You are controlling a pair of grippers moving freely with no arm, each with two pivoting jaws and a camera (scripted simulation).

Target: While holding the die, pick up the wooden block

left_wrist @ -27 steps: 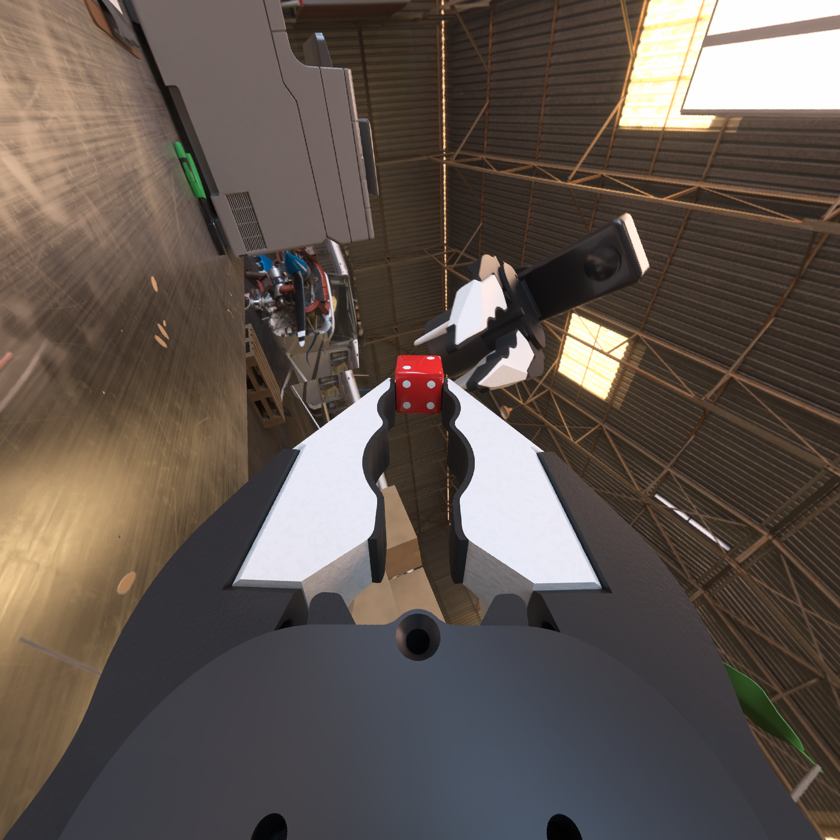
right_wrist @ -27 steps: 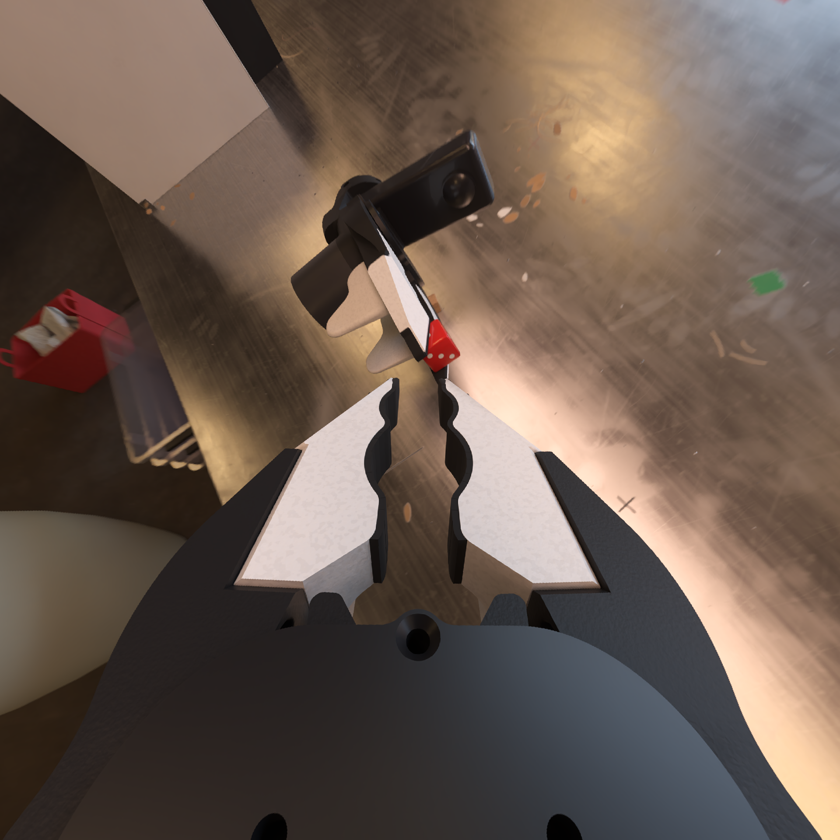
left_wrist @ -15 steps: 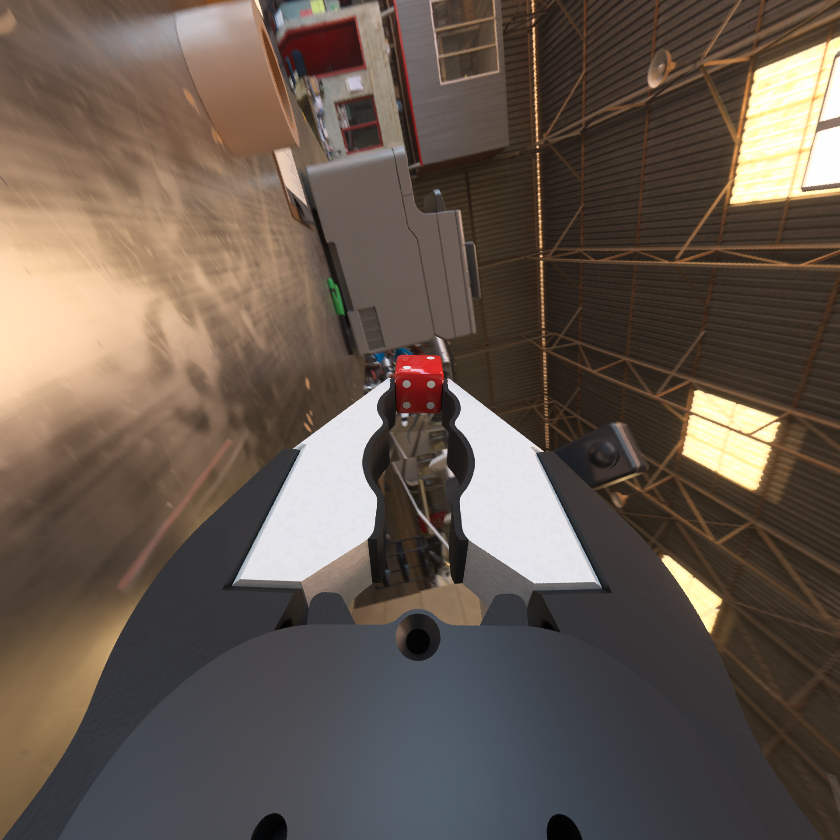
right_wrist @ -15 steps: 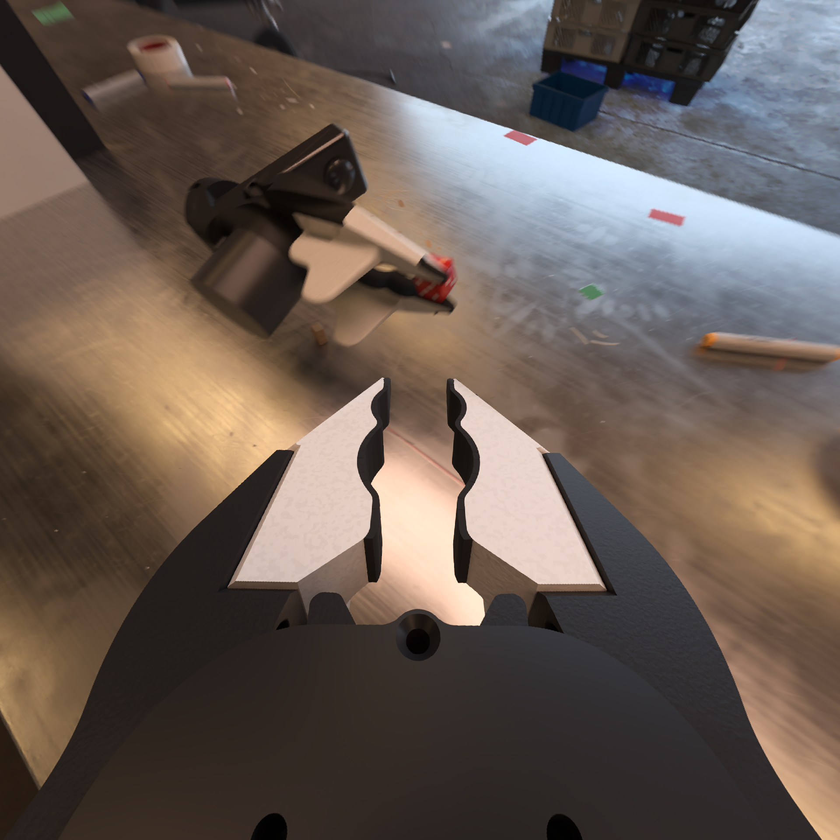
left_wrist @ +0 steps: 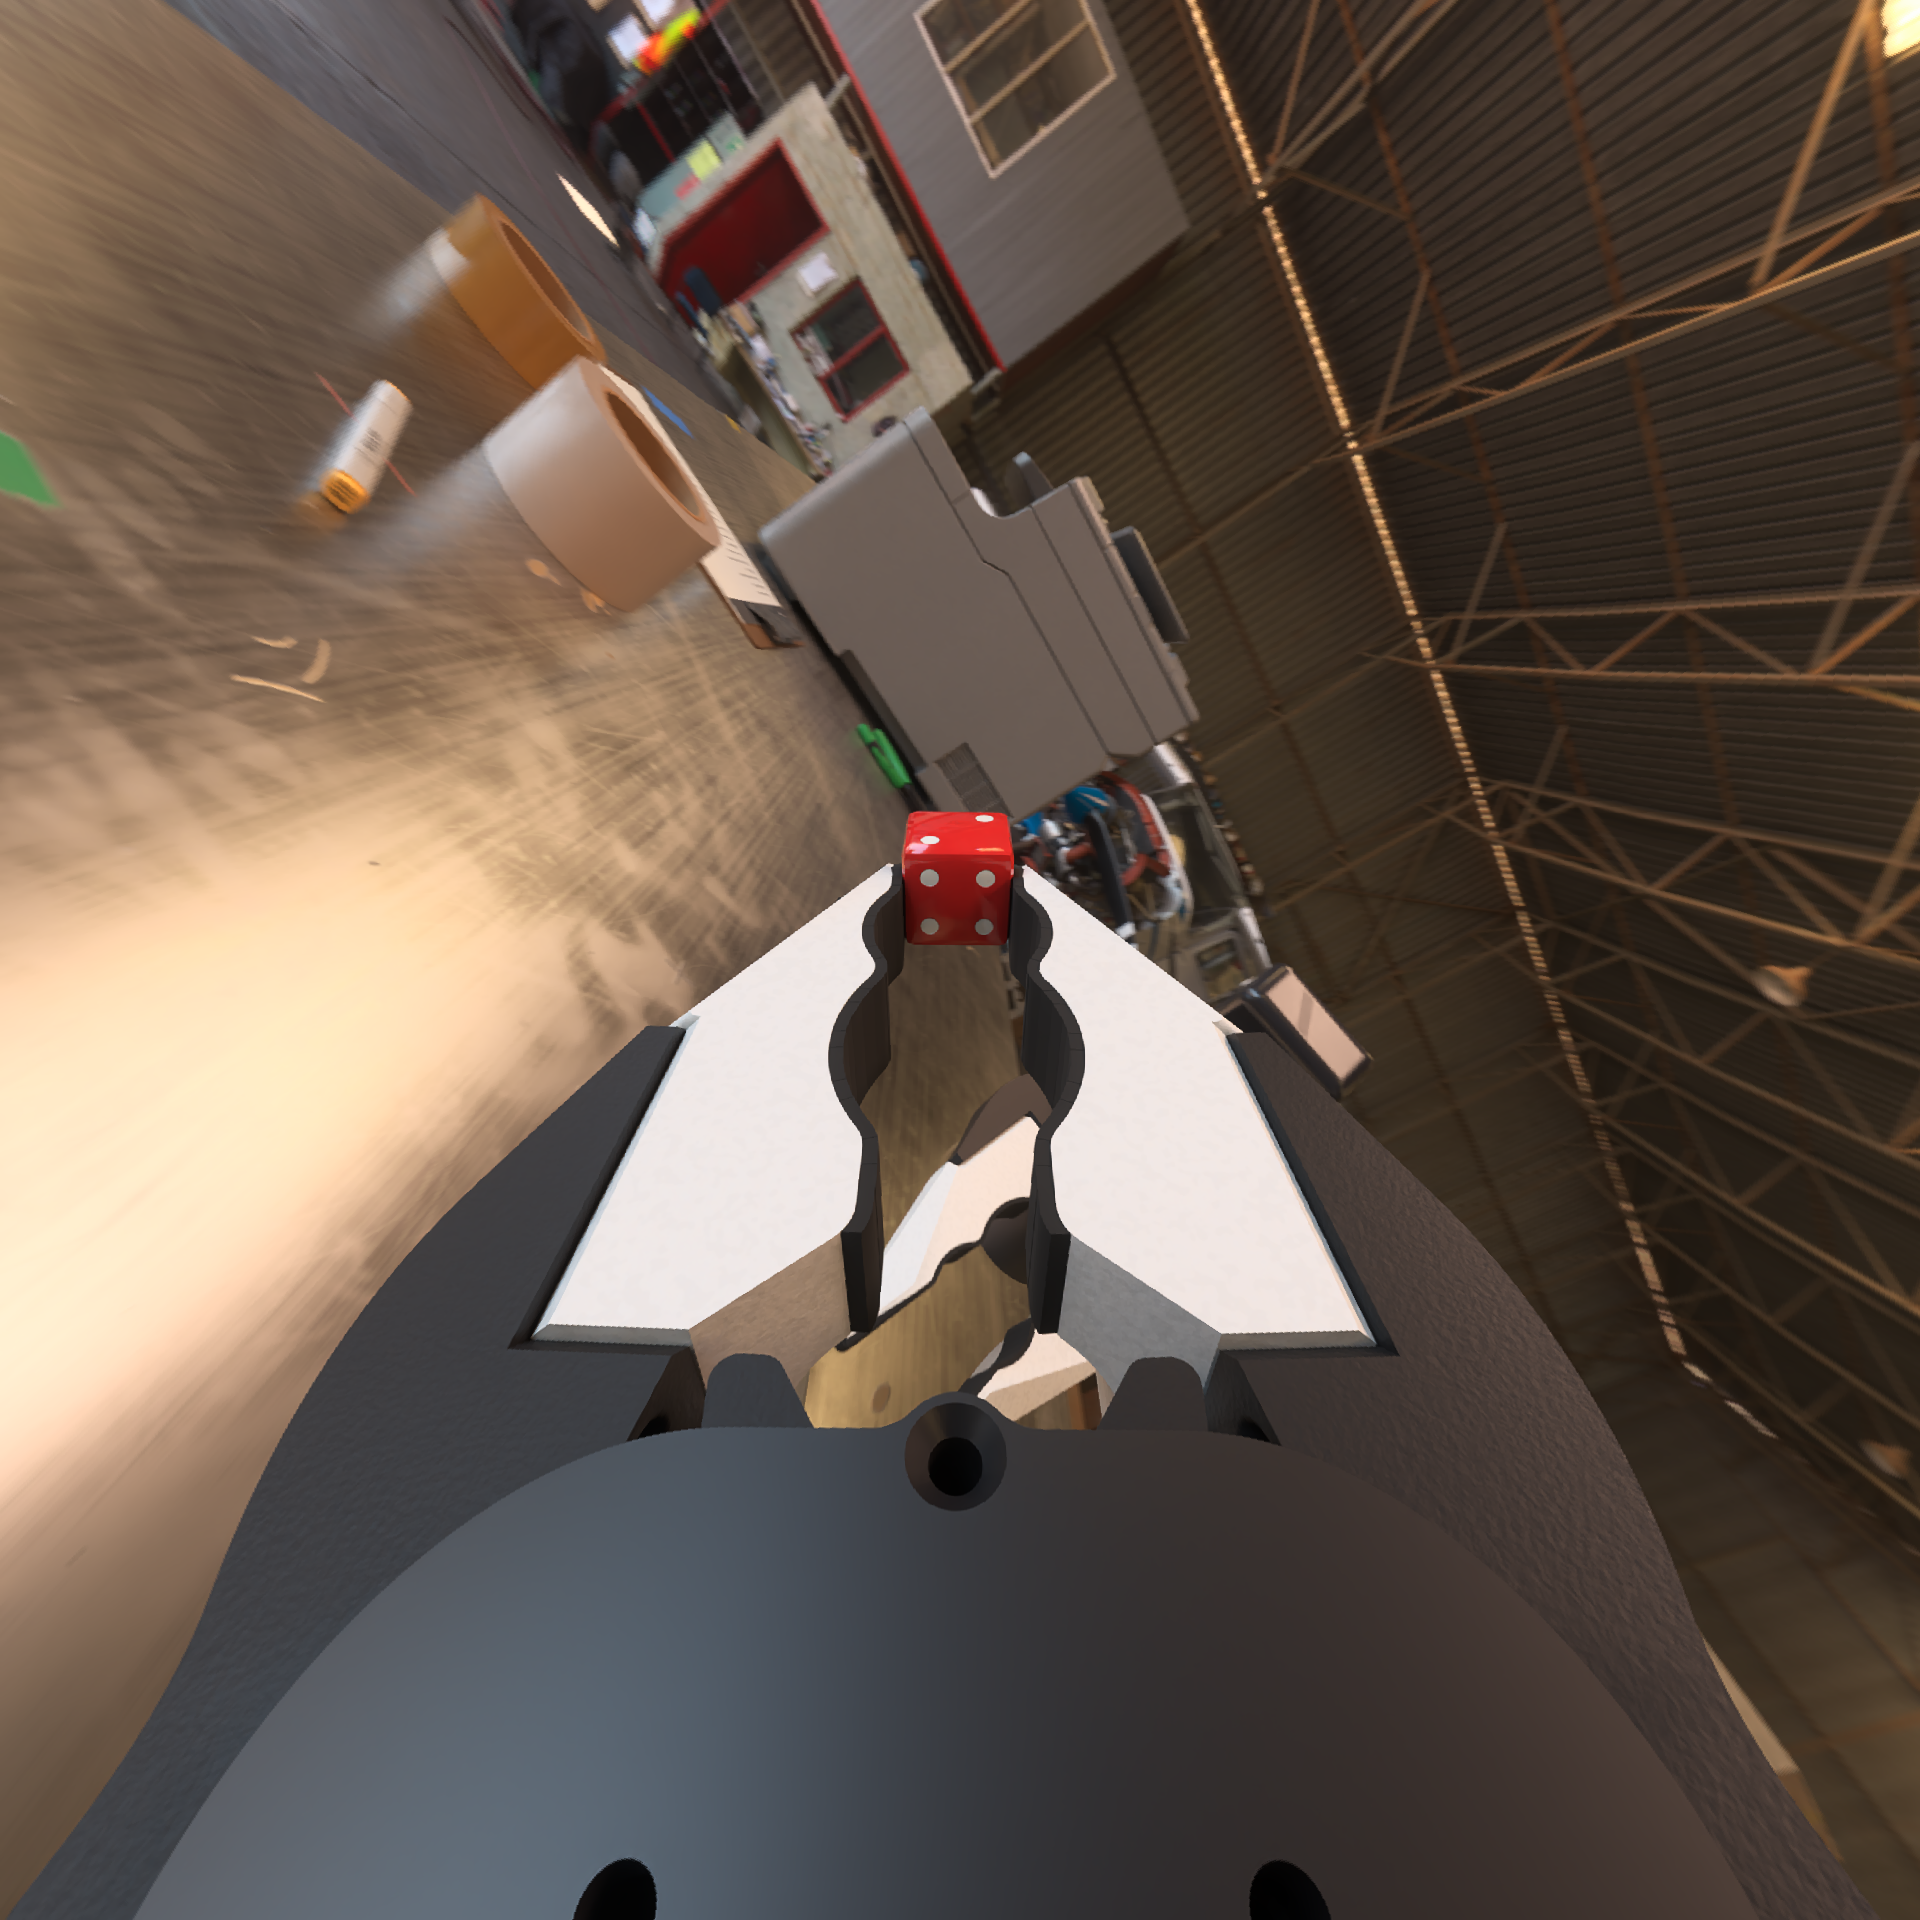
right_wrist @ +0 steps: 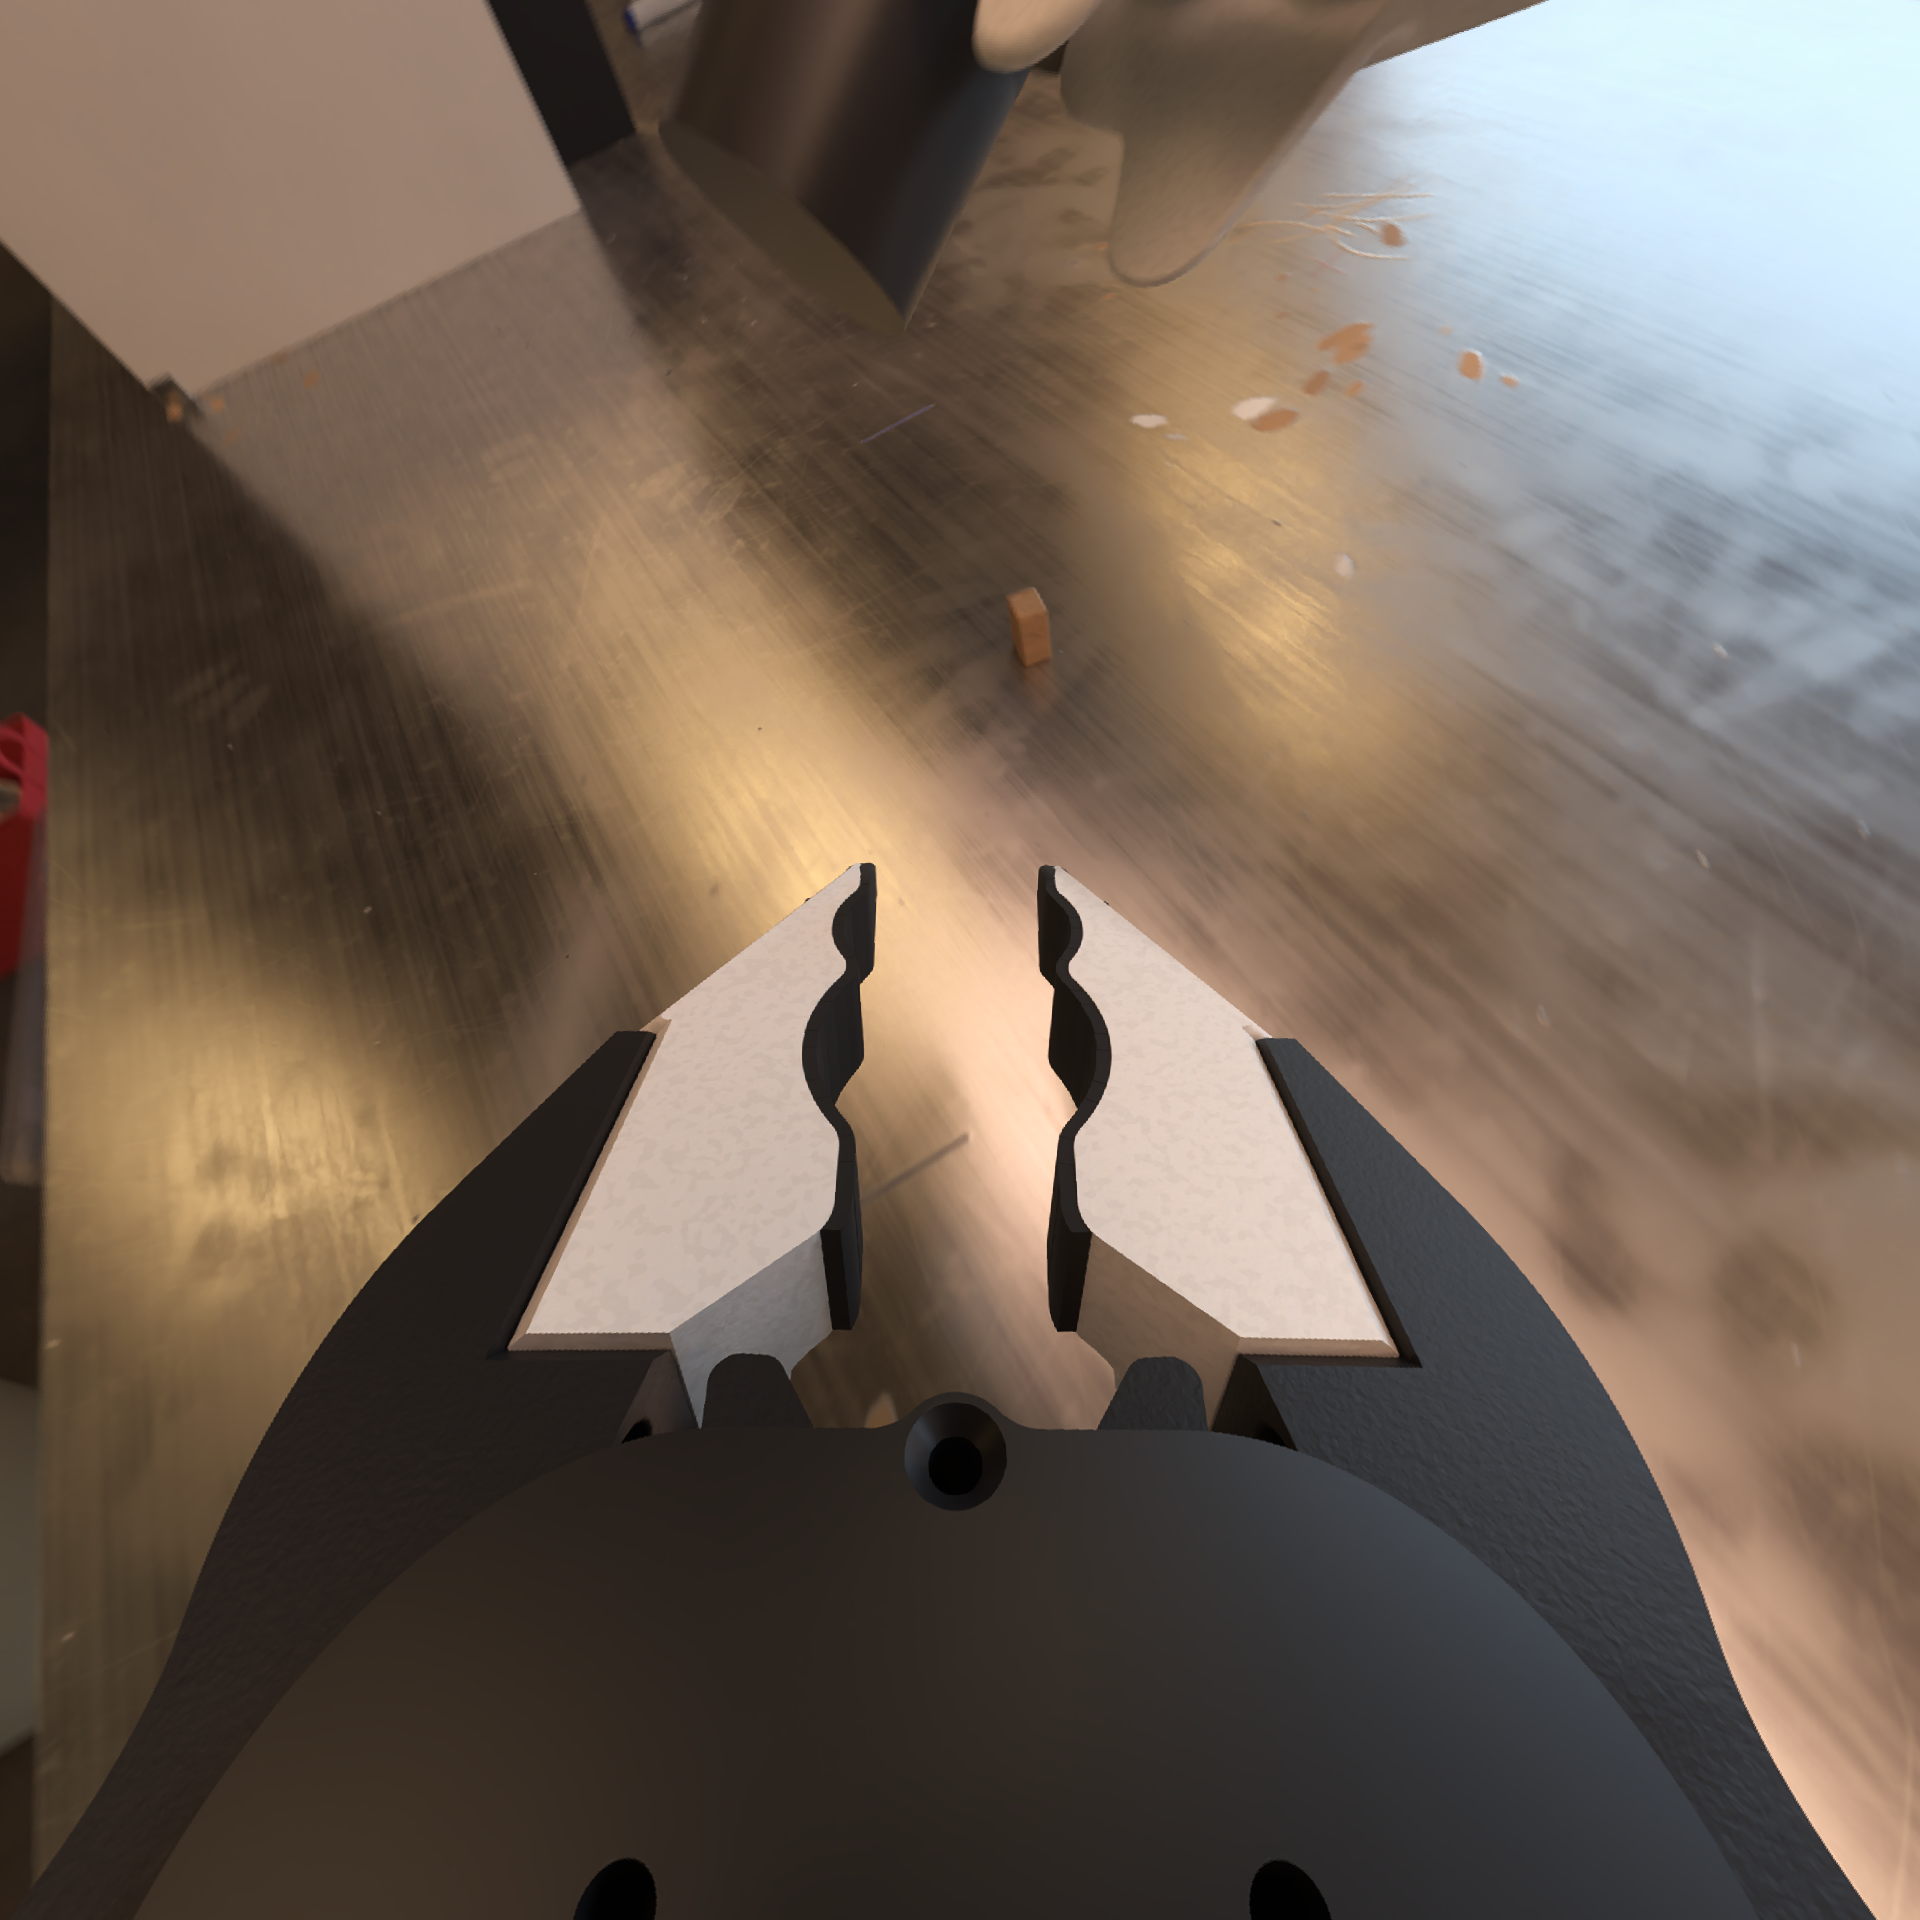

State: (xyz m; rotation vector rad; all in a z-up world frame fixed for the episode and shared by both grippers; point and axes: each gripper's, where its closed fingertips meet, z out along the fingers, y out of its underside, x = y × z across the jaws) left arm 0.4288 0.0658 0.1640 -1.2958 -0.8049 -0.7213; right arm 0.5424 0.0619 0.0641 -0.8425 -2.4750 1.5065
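Observation:
My left gripper (left_wrist: pixel 957 894) is shut on a red die (left_wrist: pixel 957 881) with white pips, held at its fingertips above the metal table (left_wrist: pixel 312 831). My right gripper (right_wrist: pixel 957 883) is open and empty, pointing down at the table (right_wrist: pixel 623 831). A small wooden block (right_wrist: pixel 1030 624) stands on the table ahead of the right gripper, a little to the right of its line and well clear of the fingertips. The left gripper's body (right_wrist: pixel 862 125) and a finger (right_wrist: pixel 1195 156) show at the top of the right wrist view. Part of the right gripper (left_wrist: pixel 997 1195) shows between the left fingers.
Two tape rolls (left_wrist: pixel 613 488) (left_wrist: pixel 520 291) and a small tube (left_wrist: pixel 358 447) lie on the table in the left wrist view, with a grey machine (left_wrist: pixel 987 613) behind. A pale box (right_wrist: pixel 260 156) stands top left and a red object (right_wrist: pixel 16 842) at the left edge.
The right gripper has swung round and down and opened wider; the wooden block is now in its view. The left gripper, still holding the die, has turned and now sits above the right one.

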